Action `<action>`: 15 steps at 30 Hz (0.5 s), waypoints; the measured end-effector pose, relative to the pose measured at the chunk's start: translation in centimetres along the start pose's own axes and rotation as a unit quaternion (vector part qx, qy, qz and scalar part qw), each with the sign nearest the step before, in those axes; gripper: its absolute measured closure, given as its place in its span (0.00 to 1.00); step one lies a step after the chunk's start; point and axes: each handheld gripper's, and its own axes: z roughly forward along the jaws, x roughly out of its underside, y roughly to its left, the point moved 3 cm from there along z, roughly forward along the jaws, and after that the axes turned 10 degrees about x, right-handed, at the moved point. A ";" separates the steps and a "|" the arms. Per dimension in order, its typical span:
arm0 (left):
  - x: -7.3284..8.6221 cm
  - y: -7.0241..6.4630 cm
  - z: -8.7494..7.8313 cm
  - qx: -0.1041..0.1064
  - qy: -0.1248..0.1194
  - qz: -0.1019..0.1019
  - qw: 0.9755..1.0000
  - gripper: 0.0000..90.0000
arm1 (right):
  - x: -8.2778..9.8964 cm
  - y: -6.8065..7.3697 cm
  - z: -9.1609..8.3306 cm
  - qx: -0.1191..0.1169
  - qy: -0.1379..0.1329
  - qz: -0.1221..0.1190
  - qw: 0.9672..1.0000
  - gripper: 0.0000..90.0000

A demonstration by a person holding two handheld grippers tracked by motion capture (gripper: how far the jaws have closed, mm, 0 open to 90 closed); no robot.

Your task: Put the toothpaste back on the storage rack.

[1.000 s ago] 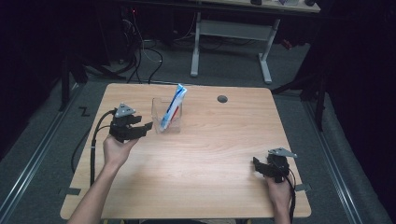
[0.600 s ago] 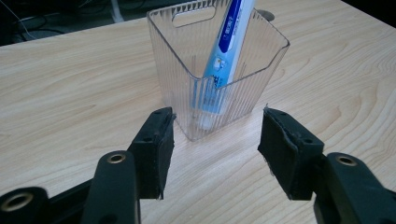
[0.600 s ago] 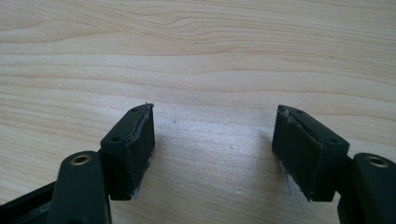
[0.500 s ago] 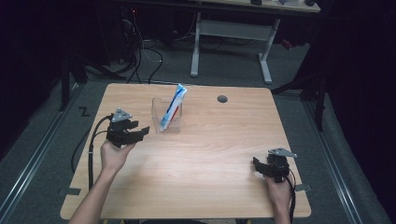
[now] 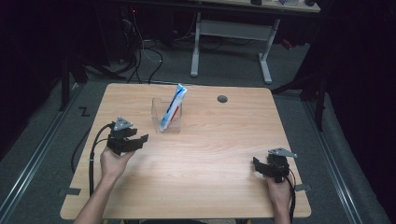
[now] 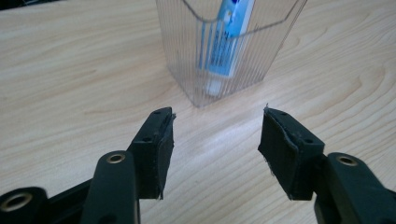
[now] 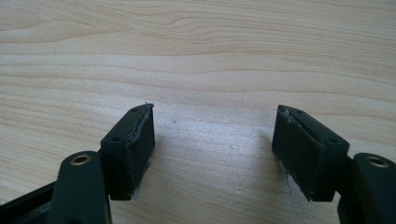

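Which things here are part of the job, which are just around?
In the job:
- clear holder
- toothpaste tube standing tilted inside it
- left gripper, jaws open, aimed at the holder, apart from it

Just around:
- right gripper, open, over bare wood at the table's near right
- grommet hole in the table
- white desk frame behind

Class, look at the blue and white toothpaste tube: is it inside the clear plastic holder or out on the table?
Inside. The blue and white toothpaste tube stands tilted in the clear plastic holder, top poking out.
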 end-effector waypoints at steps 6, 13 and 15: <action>1.0 0.0 0.5 -0.001 0.009 -0.003 1.000 0.50 | 0.0 0.0 0.0 0.000 0.000 0.000 1.000 0.33; 2.1 -0.1 1.0 0.007 0.009 -0.017 1.000 0.50 | 0.0 0.0 0.0 0.000 0.000 0.000 1.000 0.33; 2.2 -0.1 1.0 0.007 0.009 -0.018 1.000 0.50 | 0.0 0.0 0.0 0.000 0.000 0.000 1.000 0.33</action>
